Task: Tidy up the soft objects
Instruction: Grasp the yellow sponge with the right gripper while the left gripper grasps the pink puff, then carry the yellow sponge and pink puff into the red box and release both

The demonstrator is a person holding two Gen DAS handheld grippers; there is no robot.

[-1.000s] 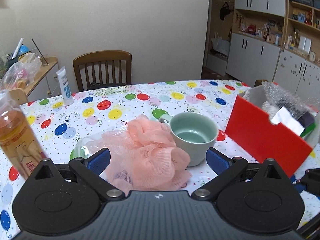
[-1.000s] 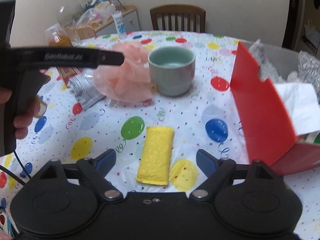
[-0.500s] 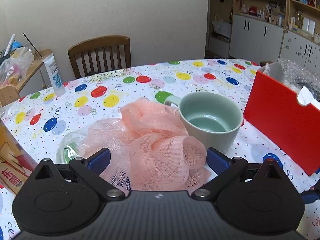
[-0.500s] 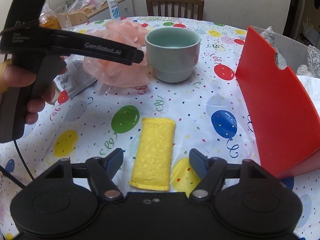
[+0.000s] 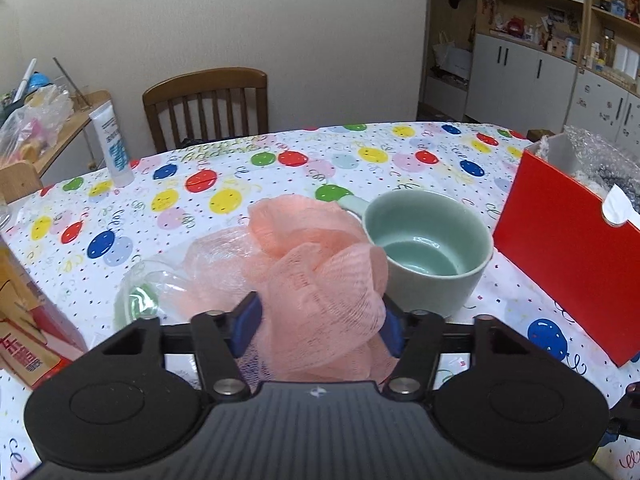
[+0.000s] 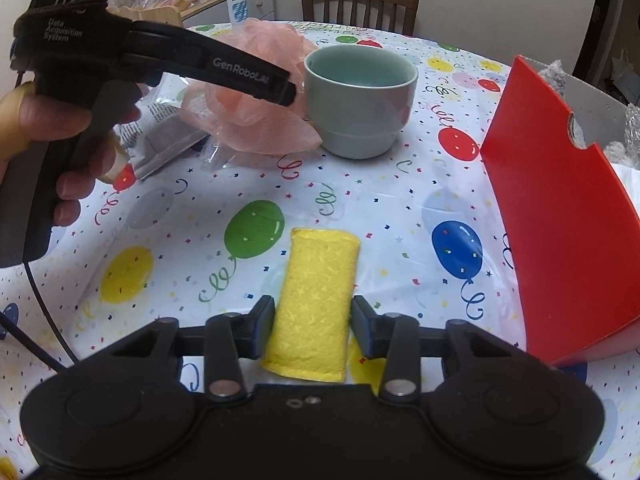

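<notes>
A pink mesh bath puff (image 5: 316, 280) lies on the balloon-print tablecloth, touching a green ceramic mug (image 5: 430, 252). My left gripper (image 5: 320, 320) has its blue-padded jaws closed against the puff's near end. The puff also shows in the right wrist view (image 6: 256, 92), partly behind the left gripper's body. A yellow sponge (image 6: 316, 300) lies flat on the cloth. My right gripper (image 6: 313, 320) straddles its near half, with both jaws close against its sides. A red box (image 6: 560, 220) holding soft items stands to the right.
A clear plastic wrapper (image 5: 148, 292) lies under the puff's left side. A printed packet (image 6: 168, 140) lies left of the puff. An orange carton (image 5: 24, 320) stands at the left edge. A white tube (image 5: 112, 144) and a wooden chair (image 5: 208, 108) are at the far side.
Both grippers moved forward and narrowed. The left jaws closed from wide open onto the pink puff. The right jaws closed in beside the yellow sponge.
</notes>
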